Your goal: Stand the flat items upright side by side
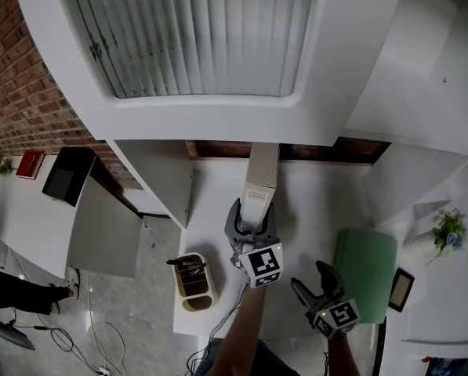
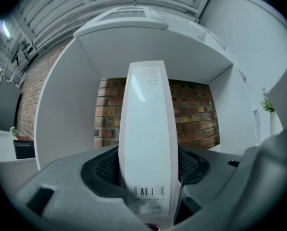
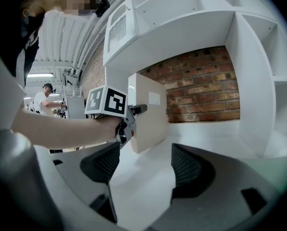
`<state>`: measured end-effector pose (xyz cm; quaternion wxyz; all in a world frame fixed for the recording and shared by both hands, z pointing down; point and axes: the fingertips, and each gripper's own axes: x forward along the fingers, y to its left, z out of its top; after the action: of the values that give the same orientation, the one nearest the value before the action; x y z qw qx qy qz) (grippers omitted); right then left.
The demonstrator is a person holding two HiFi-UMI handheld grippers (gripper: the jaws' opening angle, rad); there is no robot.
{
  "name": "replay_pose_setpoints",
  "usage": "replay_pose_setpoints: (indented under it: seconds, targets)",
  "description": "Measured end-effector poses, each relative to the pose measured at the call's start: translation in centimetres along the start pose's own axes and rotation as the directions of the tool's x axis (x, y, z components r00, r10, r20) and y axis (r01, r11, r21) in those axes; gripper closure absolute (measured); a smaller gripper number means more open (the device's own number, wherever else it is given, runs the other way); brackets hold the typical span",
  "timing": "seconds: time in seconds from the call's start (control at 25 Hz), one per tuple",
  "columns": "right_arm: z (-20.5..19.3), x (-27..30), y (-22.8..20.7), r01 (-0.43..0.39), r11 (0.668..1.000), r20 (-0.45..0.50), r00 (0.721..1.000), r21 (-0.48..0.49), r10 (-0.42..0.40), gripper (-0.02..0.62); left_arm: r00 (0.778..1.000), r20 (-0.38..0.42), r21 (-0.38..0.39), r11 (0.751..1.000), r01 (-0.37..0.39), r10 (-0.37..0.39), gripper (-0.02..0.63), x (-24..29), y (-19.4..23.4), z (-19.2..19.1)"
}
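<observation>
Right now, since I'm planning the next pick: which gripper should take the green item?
Probably right. The right gripper is open, empty and beside the green item; the left gripper is shut on the white box.

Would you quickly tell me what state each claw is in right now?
Left claw: closed on the white box.
Right claw: open, nothing between its jaws.
</observation>
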<state>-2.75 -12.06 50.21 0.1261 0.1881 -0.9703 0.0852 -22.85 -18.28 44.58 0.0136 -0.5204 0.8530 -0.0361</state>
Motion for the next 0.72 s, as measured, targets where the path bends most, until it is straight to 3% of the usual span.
replay_pose_setpoints:
  seconds: [0.36,0.72]
  targets:
    - [-0.2,-0.3,0.1,0.011,1.000,0.002,1.000,0.010,-0.011,0.264,0.995,-0.097,-0.049,0.999,-0.002,-0.003,0.333,-0.7,-0.5,-2.8]
    - [-0.3,0.0,0.4,0.018,1.000,-0.004,1.000,0.016,-0.018,0.264,0.996,-0.085,-0.069,0.998,-0.007,0.001,0.331,0.2,-1.2,-2.5]
